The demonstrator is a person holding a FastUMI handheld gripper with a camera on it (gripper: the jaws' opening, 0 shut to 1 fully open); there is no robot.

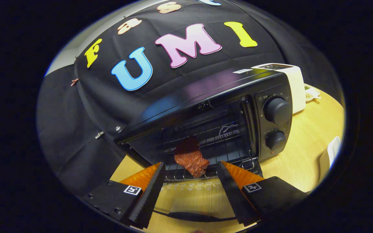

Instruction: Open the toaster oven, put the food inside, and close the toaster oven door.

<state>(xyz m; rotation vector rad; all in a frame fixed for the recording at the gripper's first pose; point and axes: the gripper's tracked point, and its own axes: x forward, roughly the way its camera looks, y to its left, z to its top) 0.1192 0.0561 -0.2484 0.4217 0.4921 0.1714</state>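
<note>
A black toaster oven (212,106) stands on the wooden table with its glass door (189,200) folded down flat toward me. A reddish-brown slab of meat (191,158) lies on the wire rack (231,163) at the front of the oven cavity, just ahead of my fingers and between their lines. My gripper (191,170) is open, its two fingers spread wide over the lowered door, touching nothing. The door handle (189,216) shows as a dark bar below the fingers. Two round knobs (276,110) sit on the oven's right panel.
A white toaster-like appliance (291,84) stands behind the oven on the right, with a small dish (311,94) beside it. A white object (330,155) sits on the table at the right. Black cloth wall lies behind and left of the oven.
</note>
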